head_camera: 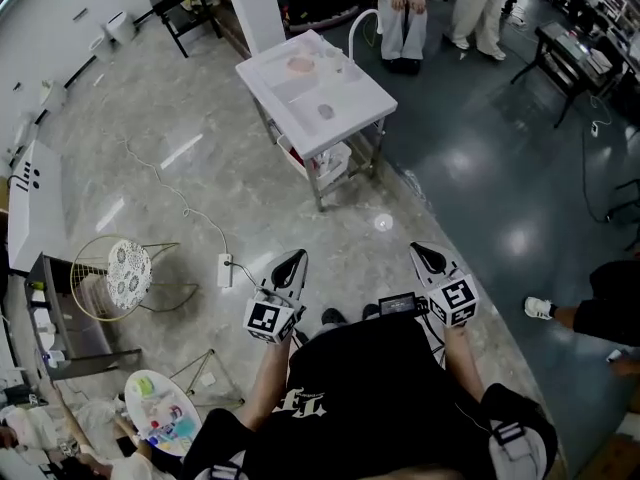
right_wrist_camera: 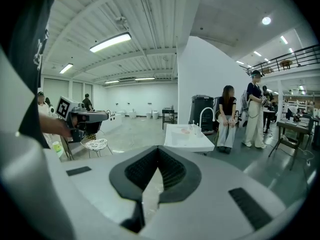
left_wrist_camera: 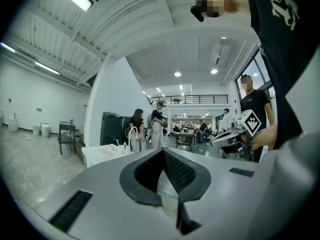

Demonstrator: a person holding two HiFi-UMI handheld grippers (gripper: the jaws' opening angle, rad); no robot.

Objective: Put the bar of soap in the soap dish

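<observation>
Seeing a white washstand (head_camera: 352, 96) standing on the marbled floor (head_camera: 150, 118), with a seated person (head_camera: 402, 18) and a standing person (head_camera: 480, 8) waiting just behind it. Spotting a round wire stool (head_camera: 128, 274) sitting at left, a power strip (head_camera: 225, 269) lying near it.

Big open workshop kind of space. The floor (head_camera: 150, 138) is pale marble-look tile on the left of the head view and goes dark and glossy on the right. White pillar (head_camera: 252, 3) at top centre, with a white tabletop (head_camera: 350, 118) on a metal frame just below it. Black chair (head_camera: 185, 8) upper left. Round wire stool (head_camera: 128, 273) with a lacy cushion at left, power strip (head_camera: 225, 268) beside it. Ribbed white ceiling with strip lights (right_wrist_camera: 110, 41), and a balcony railing (right_wrist_camera: 295, 59) far right.
</observation>
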